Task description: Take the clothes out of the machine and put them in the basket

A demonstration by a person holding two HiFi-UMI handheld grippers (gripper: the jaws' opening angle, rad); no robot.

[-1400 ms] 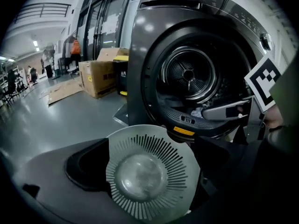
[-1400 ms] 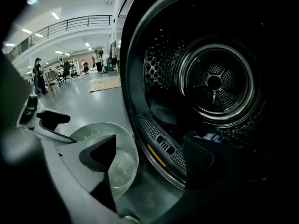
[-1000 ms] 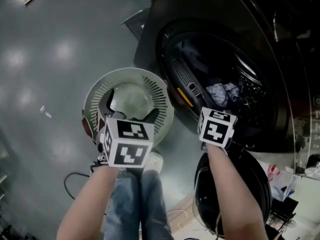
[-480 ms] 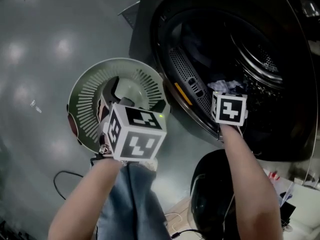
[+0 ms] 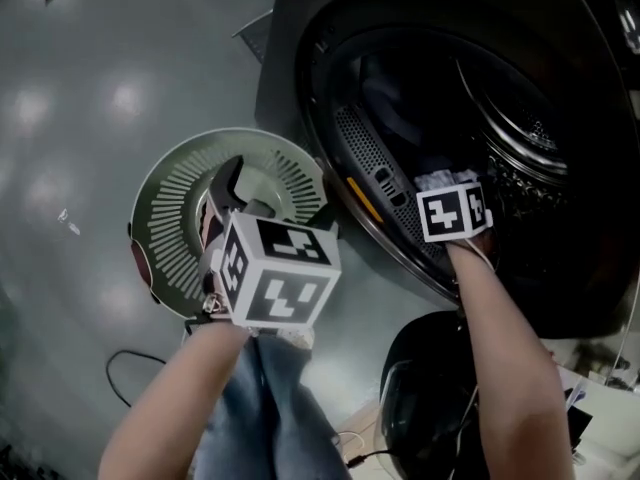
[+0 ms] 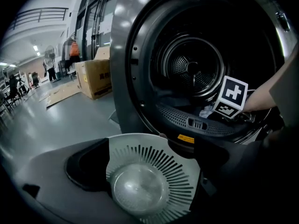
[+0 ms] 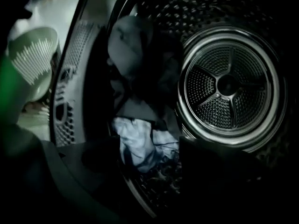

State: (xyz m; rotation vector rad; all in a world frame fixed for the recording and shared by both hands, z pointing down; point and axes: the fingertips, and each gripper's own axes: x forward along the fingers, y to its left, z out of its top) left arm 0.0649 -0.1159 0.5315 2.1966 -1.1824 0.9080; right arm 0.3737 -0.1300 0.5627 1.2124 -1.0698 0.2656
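Glossy grey floor (image 5: 70, 98) reflects lights; cardboard box (image 6: 96, 78) stands behind.

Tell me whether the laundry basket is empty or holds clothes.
Empty. The laundry basket shows a bare bottom and slotted wall, nothing in it; the pale clothes lie inside the drum.

Pale green slotted basket (image 5: 172, 208), whitish clothes (image 7: 135, 146), dark grey machine (image 6: 124, 55)
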